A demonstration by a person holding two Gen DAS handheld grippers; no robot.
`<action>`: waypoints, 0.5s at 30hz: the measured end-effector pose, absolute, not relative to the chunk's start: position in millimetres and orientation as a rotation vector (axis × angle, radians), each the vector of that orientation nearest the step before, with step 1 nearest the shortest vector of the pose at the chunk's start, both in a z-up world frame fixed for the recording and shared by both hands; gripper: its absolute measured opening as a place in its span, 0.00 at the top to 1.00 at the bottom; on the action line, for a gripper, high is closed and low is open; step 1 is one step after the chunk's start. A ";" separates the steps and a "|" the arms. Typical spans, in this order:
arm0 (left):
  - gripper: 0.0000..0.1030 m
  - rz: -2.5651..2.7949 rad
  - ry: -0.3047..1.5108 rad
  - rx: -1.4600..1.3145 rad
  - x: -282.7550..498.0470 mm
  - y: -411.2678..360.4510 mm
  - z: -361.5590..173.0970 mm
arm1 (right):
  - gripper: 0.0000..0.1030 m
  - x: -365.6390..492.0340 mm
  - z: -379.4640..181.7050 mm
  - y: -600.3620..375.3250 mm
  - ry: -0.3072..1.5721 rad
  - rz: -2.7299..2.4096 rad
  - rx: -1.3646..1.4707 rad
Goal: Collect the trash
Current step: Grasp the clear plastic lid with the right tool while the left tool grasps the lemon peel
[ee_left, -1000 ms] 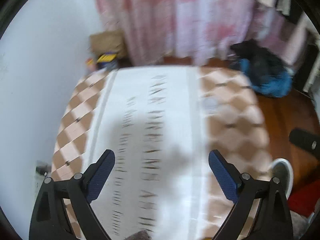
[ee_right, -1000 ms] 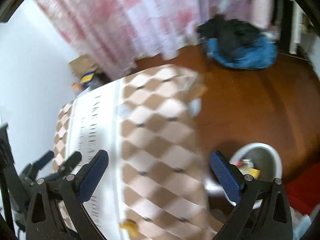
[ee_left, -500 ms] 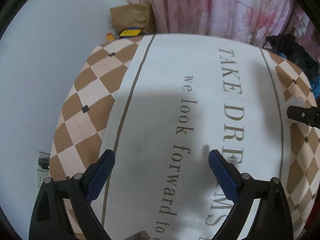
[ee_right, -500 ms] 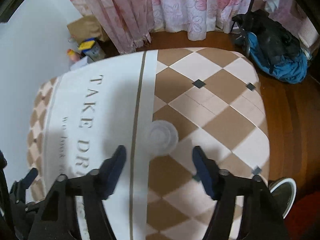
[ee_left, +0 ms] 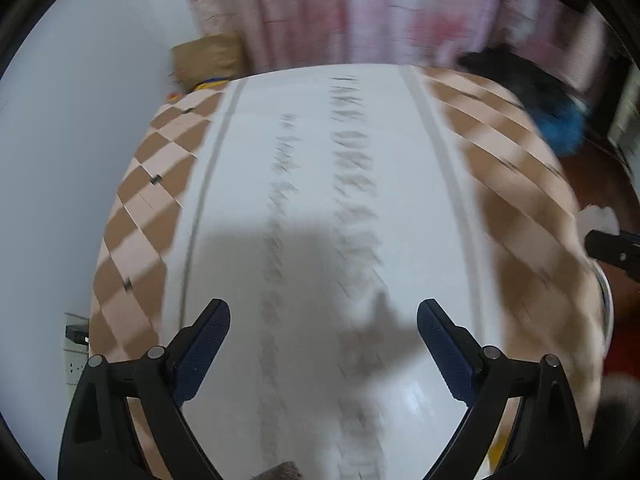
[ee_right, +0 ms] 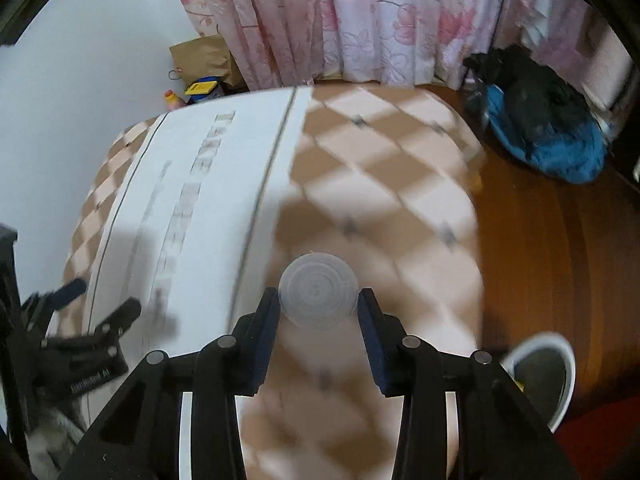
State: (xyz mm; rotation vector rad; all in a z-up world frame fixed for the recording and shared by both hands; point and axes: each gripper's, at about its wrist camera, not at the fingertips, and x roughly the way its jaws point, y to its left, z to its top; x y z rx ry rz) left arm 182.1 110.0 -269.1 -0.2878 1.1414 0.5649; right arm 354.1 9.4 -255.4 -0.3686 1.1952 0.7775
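Observation:
A clear plastic cup [ee_right: 318, 290] stands on the checked part of the tablecloth [ee_right: 380, 160]. My right gripper [ee_right: 319, 308] is around it. Its jaws are closing, and both blue pads touch the cup's sides. In the left wrist view that gripper [ee_left: 612, 248] shows at the right edge with the pale cup [ee_left: 598, 216] at its tip. My left gripper [ee_left: 323, 318] hangs open over the white lettered stripe [ee_left: 320, 200] with nothing between its fingers. The right wrist view shows it [ee_right: 104, 296] low on the left.
A white waste bin [ee_right: 570, 380] stands on the wooden floor at the table's near right corner. Behind the table are pink curtains [ee_right: 360, 20], a brown paper bag [ee_right: 200, 56] and a blue and black bag [ee_right: 560, 152]. A white wall is on the left.
The right gripper came down over the cup and its jaws went from wide open to closed against it. The left gripper shifted over the white stripe and stayed open.

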 end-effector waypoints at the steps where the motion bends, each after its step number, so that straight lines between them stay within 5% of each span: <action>1: 0.07 0.532 1.144 -0.273 173.2 95.4 -265.8 | 0.59 345.4 -253.6 -8.9 1.205 0.774 -0.354; 15: 0.08 0.246 1.205 -0.357 159.1 -40.4 -290.1 | 0.59 255.9 -284.6 -178.2 1.324 0.634 -0.135</action>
